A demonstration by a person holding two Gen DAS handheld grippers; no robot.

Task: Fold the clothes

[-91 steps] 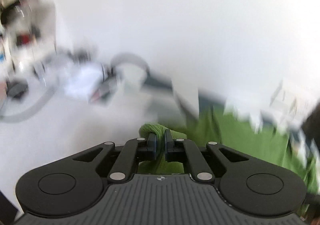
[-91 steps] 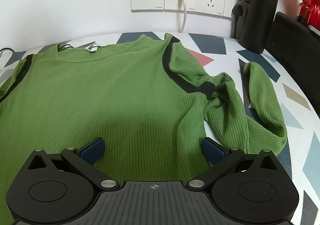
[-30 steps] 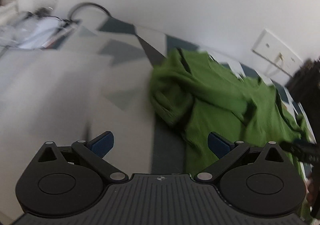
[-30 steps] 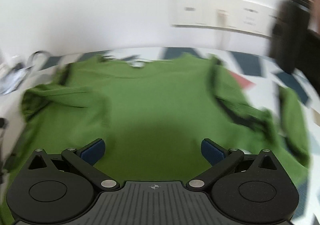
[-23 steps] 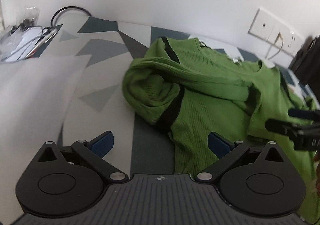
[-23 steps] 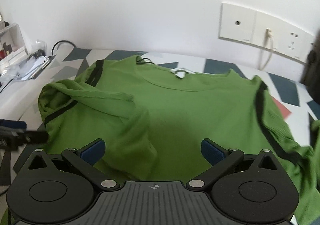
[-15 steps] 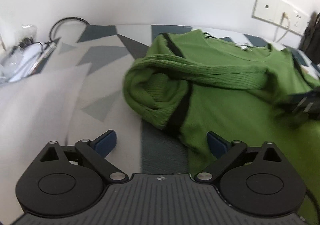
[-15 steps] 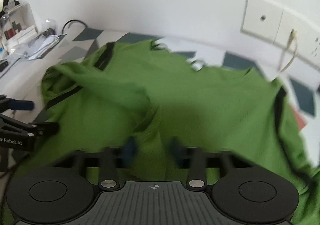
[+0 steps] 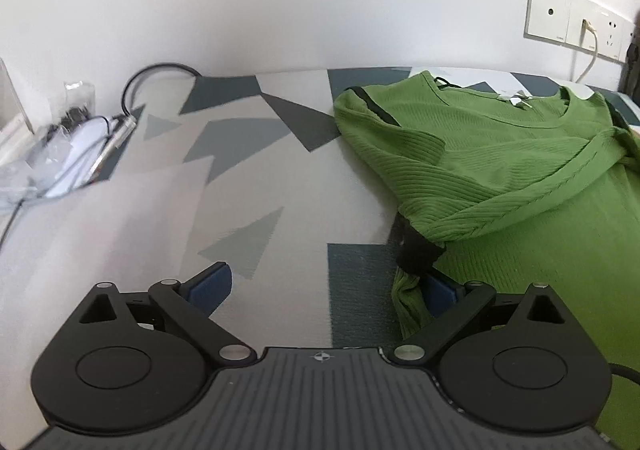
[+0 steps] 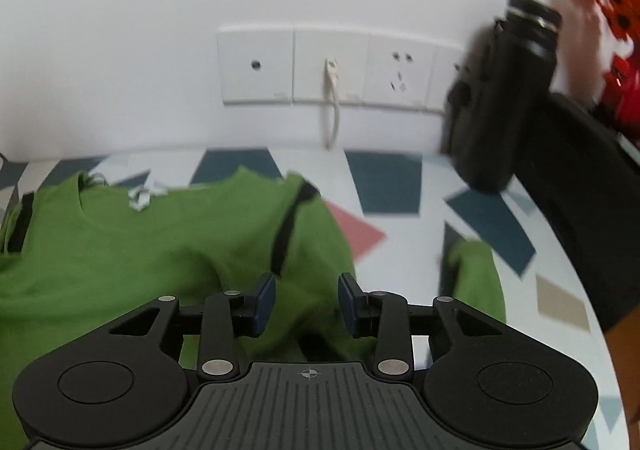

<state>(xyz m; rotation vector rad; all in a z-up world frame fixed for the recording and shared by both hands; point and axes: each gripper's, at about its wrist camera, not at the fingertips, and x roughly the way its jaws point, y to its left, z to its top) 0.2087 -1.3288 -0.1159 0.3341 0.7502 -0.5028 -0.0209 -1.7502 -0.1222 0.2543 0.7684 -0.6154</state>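
The sleeve (image 9: 516,185) is now laid across the green shirt (image 10: 160,250); the right gripper (image 10: 307,304) is opening, released, and the left gripper (image 9: 324,290) is spread wide, empty.

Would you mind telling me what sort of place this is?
Probably a home or office tabletop against a wall: white wall sockets, a geometric-patterned table surface and a black flask.

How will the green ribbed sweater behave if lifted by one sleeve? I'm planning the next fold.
The green ribbed sweater probably drapes limply: its sleeve already lies crumpled across the body. The knit likely stretches and drags on the patterned tabletop.
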